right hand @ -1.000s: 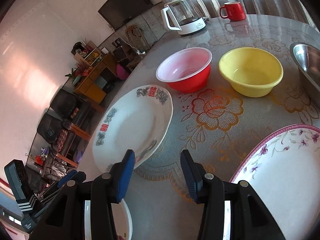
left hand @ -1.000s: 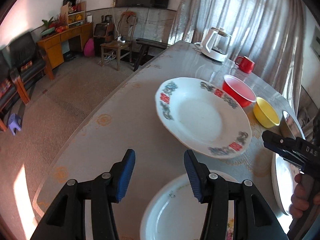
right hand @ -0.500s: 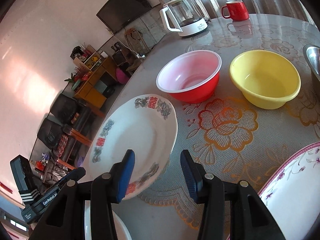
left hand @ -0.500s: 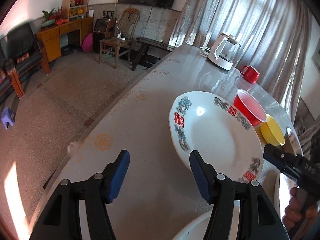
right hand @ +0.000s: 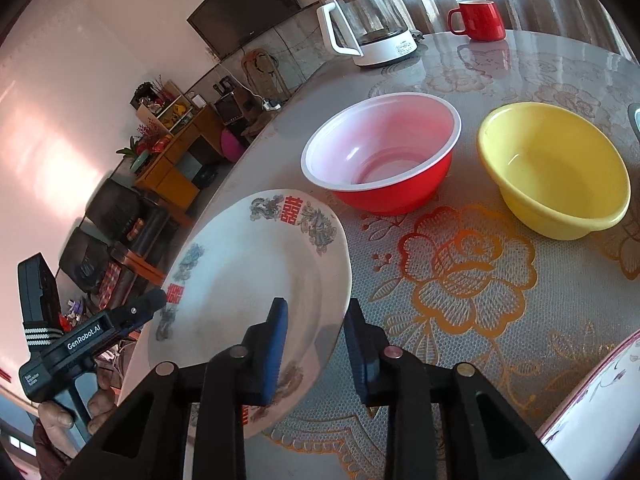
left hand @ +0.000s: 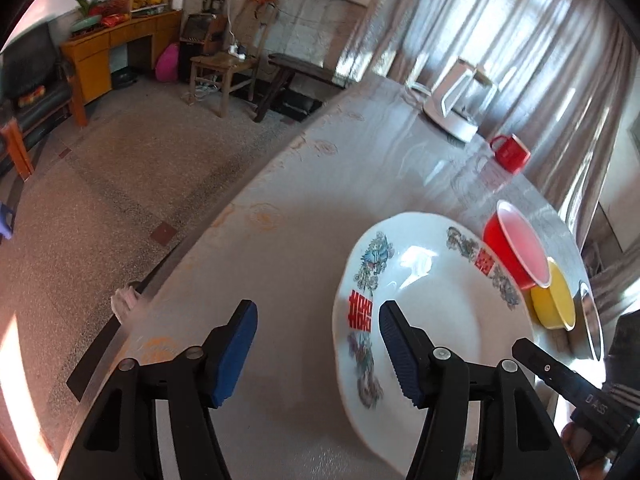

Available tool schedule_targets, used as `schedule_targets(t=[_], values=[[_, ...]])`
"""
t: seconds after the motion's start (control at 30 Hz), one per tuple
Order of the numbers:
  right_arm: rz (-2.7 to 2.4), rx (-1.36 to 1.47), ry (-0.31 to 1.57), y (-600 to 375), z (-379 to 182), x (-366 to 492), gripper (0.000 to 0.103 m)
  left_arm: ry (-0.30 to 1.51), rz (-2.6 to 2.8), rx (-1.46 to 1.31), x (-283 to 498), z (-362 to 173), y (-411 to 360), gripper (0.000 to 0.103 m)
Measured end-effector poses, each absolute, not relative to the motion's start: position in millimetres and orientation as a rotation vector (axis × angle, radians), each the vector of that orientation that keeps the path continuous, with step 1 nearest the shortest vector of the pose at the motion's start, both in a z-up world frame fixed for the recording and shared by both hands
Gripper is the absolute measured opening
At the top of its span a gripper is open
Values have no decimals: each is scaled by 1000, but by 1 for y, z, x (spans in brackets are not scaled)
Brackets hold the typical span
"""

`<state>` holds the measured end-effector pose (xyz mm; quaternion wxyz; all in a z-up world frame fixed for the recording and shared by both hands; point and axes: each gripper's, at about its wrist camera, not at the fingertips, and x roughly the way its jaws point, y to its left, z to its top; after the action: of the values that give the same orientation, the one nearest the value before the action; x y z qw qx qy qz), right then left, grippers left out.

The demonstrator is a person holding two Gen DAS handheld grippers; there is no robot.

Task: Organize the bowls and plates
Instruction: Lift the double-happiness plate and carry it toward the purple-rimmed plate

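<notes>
Your right gripper has just been closing its fingers over the near rim of the patterned plate on the desk; they look nearly clamped. The left gripper hangs with fingers apart and empty beside the plate. Next, I judge, firm that pinch and lift the plate toward the other plates.

Right gripper, jaws just closing, points toward 12 o'clock; left gripper gapes, angled downward.

The white plate carries red double-happiness characters on its rim, one at the far edge and another at the left edge, with one more partly hidden by the fingers at the near edge; the left gripper reads "GenRobot.AI" in white along its black body. Small print on the kettle and the letters on the right gripper are too small or blurred to read.
</notes>
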<state>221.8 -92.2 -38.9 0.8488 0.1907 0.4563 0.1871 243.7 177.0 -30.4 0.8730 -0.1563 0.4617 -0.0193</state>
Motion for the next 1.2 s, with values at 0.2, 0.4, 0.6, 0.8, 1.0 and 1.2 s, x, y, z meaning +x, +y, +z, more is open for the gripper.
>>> schedule_targets(t=[0.2, 0.4, 0.6, 0.8, 1.0, 1.2], values=[[430, 420, 1026, -81, -52, 233, 26, 1013, -129, -311, 260, -37, 163, 34], [430, 364, 1014, -77, -50, 227, 26, 1018, -120, -230, 254, -35, 149, 33], [441, 274, 1020, -71, -42, 212, 26, 1010, -156, -186, 235, -30, 148, 33], [451, 258, 1001, -76, -36, 196, 26, 980, -213, -108, 216, -22, 133, 33], [428, 327, 1024, -95, -47, 195, 20, 1010, -199, -106, 226, -28, 130, 35], [421, 318, 1028, -95, -46, 196, 19, 994, -207, -128, 242, -24, 127, 41]])
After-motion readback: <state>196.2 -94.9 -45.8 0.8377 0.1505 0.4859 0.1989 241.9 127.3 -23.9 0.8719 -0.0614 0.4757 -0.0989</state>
